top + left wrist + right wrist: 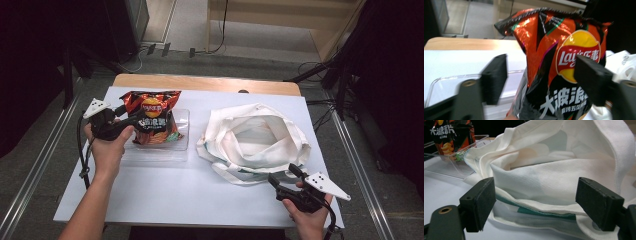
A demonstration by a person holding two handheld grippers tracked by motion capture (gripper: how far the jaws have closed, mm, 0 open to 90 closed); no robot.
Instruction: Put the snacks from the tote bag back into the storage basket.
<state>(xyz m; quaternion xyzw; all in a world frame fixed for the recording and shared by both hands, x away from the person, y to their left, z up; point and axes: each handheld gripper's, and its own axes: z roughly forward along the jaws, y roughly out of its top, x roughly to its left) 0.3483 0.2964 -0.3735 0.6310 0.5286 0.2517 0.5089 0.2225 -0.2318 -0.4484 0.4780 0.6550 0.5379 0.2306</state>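
Scene: a white counter (165, 200) carrying a clear plastic tray (181, 150) at left and a white cloth tote bag (252, 137) at right.
Chip bag (152, 117): stands in the tray, long axis upright, crimped top edge uppermost, tilted a little.
Left claw (131, 120): jaws apart, one on each side of the bag's lower half; in the left gripper view the foil sits between them, and contact cannot be confirmed.
Right claw (285, 175): jaws apart, just short of the tote's near rim, holding nothing; in the right gripper view the rim's hem (541, 206) runs across the gap.
Key relation: the chip bag lies left of the tote's open mouth, with the left hand (107, 150) much the nearer.
Legible print: "Lay's" on the red-and-yellow logo (577, 56); large white Chinese characters below, only partly readable.
Likely aim: bag into tote, judged from the layout.
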